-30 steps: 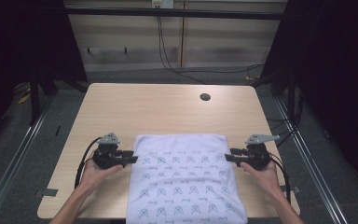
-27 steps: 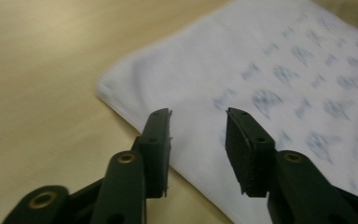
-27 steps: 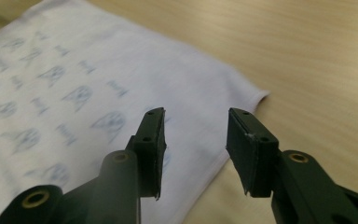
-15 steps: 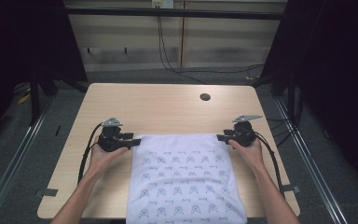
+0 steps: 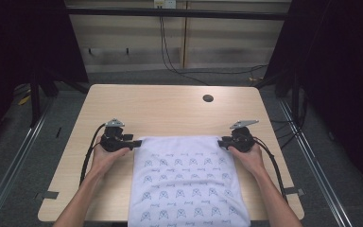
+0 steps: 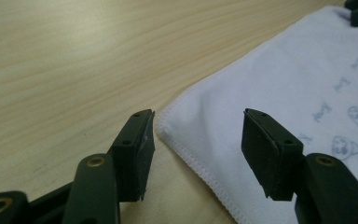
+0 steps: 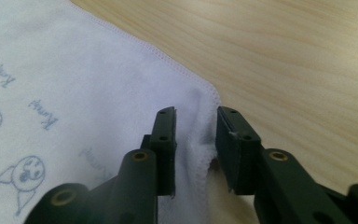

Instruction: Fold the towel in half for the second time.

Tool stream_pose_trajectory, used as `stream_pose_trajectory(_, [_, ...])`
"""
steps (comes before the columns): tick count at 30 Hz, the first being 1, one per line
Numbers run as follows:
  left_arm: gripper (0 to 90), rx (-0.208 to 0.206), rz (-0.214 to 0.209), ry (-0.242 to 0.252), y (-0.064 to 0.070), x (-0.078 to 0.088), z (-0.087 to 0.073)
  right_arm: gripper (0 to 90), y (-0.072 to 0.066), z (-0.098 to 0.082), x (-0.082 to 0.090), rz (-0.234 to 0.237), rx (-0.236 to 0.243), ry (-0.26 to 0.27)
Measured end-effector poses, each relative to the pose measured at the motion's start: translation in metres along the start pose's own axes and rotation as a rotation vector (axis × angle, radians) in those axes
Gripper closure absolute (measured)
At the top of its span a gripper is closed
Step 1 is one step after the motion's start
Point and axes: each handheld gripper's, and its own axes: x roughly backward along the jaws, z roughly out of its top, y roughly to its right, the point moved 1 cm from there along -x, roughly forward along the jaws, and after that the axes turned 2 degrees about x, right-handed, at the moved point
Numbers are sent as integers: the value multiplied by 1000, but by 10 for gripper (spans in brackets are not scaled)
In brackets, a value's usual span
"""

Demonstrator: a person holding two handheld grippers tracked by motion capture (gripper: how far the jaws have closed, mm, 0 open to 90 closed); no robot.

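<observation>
A white cloth [image 5: 186, 179] printed with small blue figures lies flat on the wooden table [image 5: 170, 113], and its near end hangs over the front edge. My left gripper [image 5: 133, 141] is at the cloth's far left corner. In the left gripper view its jaws [image 6: 198, 135] have just been opening and stand wide, with the corner [image 6: 284, 84] lying loose between them. My right gripper [image 5: 221, 142] is at the far right corner. Its jaws [image 7: 196, 126] have just been closing and pinch a raised fold of the cloth [image 7: 74, 70].
A dark round hole [image 5: 208, 98] sits in the tabletop at the far right. Bare wood stretches beyond the cloth's far edge. Cables trail from both grippers along the forearms. Dark frame posts and grey floor surround the table.
Both hands have moved away from the person, taking the cloth's far edge farther up the table. The cloth now lies stretched out flatter.
</observation>
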Motion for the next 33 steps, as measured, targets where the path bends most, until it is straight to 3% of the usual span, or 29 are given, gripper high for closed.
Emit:
stream_pose_trajectory(3, [411,8,0,-20,6,-8,-2,791,0,-1,1,13,-6,-2])
stream_pose_trajectory(6, [427,-27,45,-26,12,-15,-1,833,1,-3,2,34,-28,5])
stream_pose_trajectory(8, [439,-32,27,-34,13,-16,0,847,2,-4,2,42,-44,6])
stream_pose_trajectory(12, [741,-69,-30,-54,22,-19,-1,860,5,-4,3,60,-67,14])
stream_pose_trajectory(14, [844,-78,-40,-55,23,-18,-2,864,5,-4,4,69,-71,22])
stream_pose_trajectory(17, [855,-29,-96,-3,21,-8,0,866,6,-1,12,81,-88,59])
stream_pose_trajectory(20, [854,-15,-167,56,20,9,5,867,10,5,25,99,-99,114])
stream_pose_trajectory(24, [856,-33,-157,126,23,29,17,868,14,21,47,118,-111,204])
stream_pose_trajectory(26, [856,-22,-143,162,22,36,26,868,15,31,57,120,-110,237])
stream_pose_trajectory(33, [856,-25,-126,257,17,59,67,870,21,81,96,102,-79,353])
